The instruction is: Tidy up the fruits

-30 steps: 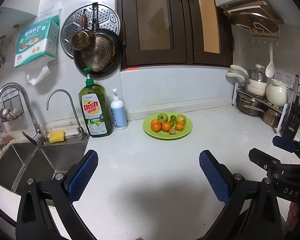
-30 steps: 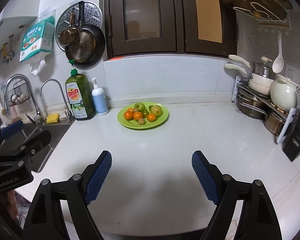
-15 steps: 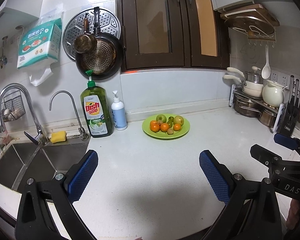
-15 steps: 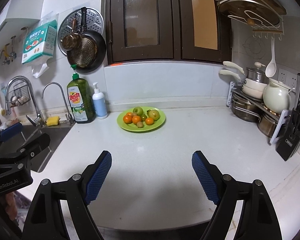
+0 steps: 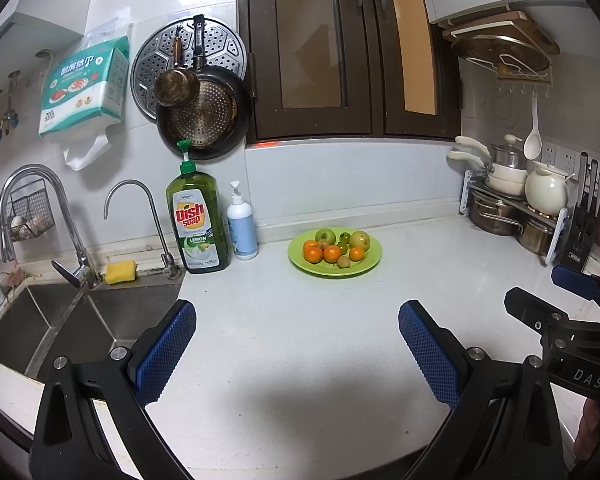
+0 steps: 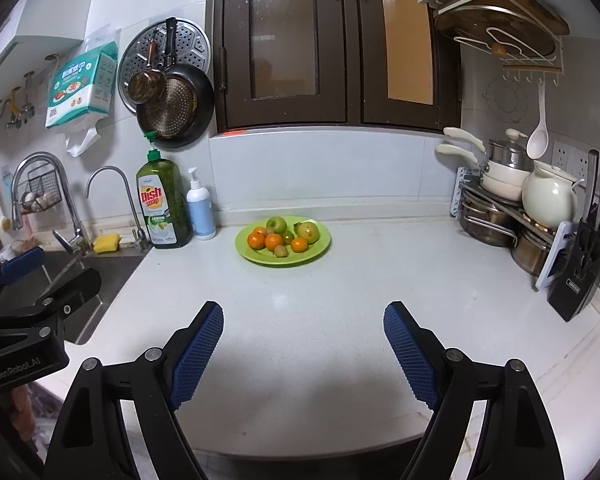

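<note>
- Green plate (image 5: 370, 264) of fruit (image 5: 332, 253) sits at the back of the white desk (image 5: 300, 340), near the dish soap bottle (image 5: 198, 224).
- Left gripper (image 5: 296, 344): released, empty, well short of the plate.
- Right gripper (image 6: 302, 344): released, empty.

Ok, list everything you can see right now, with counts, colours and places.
plate: 1, green, counter by back wall
oranges: 3, orange, on plate
apples: 2, green, plate's rear
kiwi: 1, brown, plate's front
dish soap: 1, green, beside sink
pump bottle: 1, white-blue, right of soap
sponge: 1, yellow, behind sink
sink: 1, steel, left
pot rack: 1, right wall
knife block: 1, black, right
left claw: open, empty
right claw: open, empty
</note>
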Demonstrator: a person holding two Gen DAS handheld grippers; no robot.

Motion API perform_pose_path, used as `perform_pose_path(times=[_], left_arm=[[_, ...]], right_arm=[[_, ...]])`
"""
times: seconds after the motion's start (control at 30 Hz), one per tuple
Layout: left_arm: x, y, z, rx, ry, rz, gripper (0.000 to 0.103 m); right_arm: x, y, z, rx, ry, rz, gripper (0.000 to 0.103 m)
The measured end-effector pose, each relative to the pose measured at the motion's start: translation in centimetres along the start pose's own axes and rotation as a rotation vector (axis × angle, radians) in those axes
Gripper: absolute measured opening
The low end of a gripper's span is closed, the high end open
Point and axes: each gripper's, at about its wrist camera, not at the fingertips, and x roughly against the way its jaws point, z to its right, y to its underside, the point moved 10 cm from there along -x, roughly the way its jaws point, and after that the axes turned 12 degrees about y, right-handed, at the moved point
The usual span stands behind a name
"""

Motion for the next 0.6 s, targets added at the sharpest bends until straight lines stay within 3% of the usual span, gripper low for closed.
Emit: perform_pose_path(times=[0.6], left_arm=[[-0.05, 0.08, -0.42, -0.004, -0.001, -0.006, 0.103]], right_arm=[[-0.1, 0.0, -0.66, 0.006, -0.01, -0.004, 0.083]])
